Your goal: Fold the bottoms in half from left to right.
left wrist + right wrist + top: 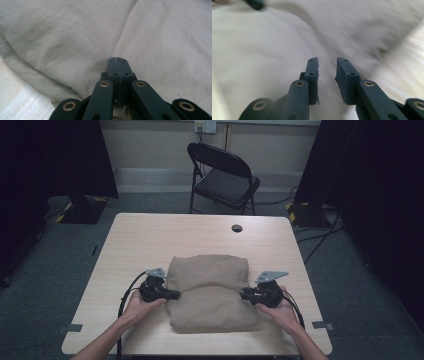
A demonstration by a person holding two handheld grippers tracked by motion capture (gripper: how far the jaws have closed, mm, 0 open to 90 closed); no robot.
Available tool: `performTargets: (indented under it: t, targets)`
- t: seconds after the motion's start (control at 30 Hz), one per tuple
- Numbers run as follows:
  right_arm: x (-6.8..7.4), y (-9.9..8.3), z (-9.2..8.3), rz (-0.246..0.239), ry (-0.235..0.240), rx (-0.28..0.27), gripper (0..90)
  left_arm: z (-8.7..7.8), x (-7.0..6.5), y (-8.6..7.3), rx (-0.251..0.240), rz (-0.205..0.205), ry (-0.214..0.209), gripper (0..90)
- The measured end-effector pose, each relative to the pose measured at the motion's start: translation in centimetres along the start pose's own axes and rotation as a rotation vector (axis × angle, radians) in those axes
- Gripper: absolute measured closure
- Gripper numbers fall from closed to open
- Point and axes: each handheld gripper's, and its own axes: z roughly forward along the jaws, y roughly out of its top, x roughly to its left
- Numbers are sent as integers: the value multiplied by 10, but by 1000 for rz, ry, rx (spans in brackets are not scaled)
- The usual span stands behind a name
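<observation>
Folded tan cloth [210,292] on the desk [150,240], near the front edge.

Left gripper [176,294] at the cloth's left edge: fingers closed together. Right gripper [243,295] at the right edge: fingers parted, nothing between them.

Left claw [117,62] closed tight, right claw [327,62] jaws parted
</observation>
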Motion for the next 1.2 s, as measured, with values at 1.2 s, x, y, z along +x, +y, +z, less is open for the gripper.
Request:
performTargets:
  t: [1.2]
  targets:
    - [76, -10, 29, -248, 259, 98, 500, 5, 10, 8, -6, -54, 7, 900]
